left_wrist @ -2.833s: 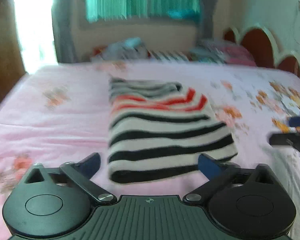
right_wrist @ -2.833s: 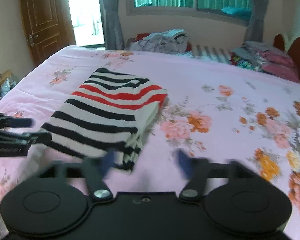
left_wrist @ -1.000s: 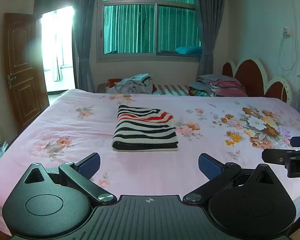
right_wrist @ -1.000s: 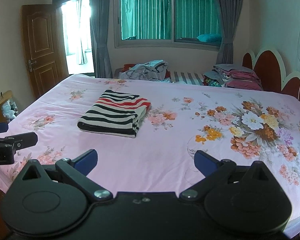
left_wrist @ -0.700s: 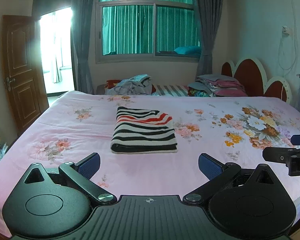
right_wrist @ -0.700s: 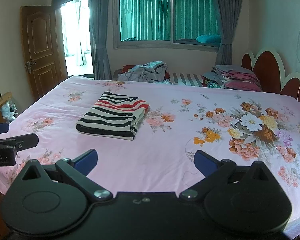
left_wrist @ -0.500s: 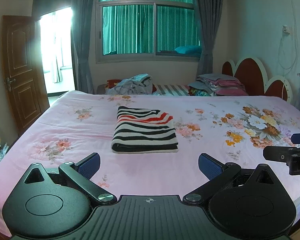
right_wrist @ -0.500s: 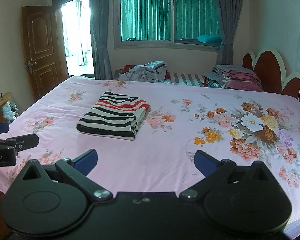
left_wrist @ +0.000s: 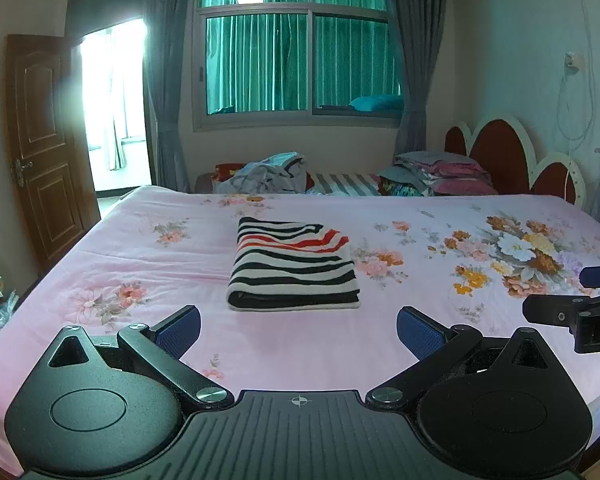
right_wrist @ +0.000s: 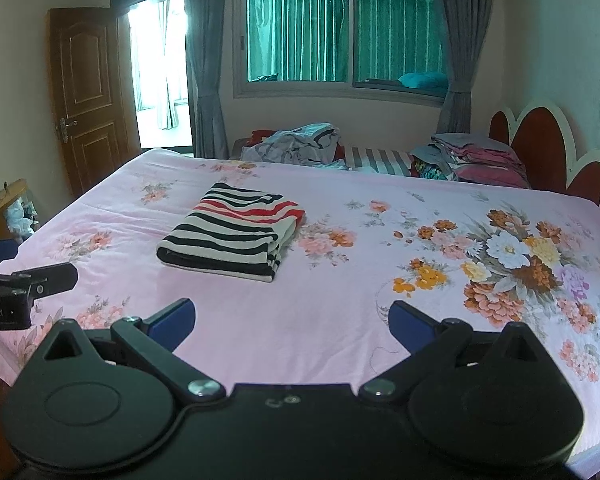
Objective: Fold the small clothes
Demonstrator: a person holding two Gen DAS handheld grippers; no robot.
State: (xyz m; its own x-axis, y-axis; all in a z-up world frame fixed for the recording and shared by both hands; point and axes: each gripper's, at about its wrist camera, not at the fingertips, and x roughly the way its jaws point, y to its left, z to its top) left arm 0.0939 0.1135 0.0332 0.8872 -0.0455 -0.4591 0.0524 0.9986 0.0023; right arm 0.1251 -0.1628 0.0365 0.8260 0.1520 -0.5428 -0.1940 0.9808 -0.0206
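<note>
A folded striped garment, black and white with red stripes at its far end, lies flat on the pink floral bed sheet. It also shows in the right wrist view. My left gripper is open and empty, held back near the bed's front edge, well short of the garment. My right gripper is open and empty, to the right of the left one and also back from the garment. Each gripper shows at the side of the other's view.
A heap of loose clothes and a stack of folded clothes lie at the bed's far edge. A red and white headboard stands at the right. A brown door stands open at the left.
Both grippers have drawn back from right at the garment to the bed's front edge, then held nearly still. The garment has stayed folded in place.
</note>
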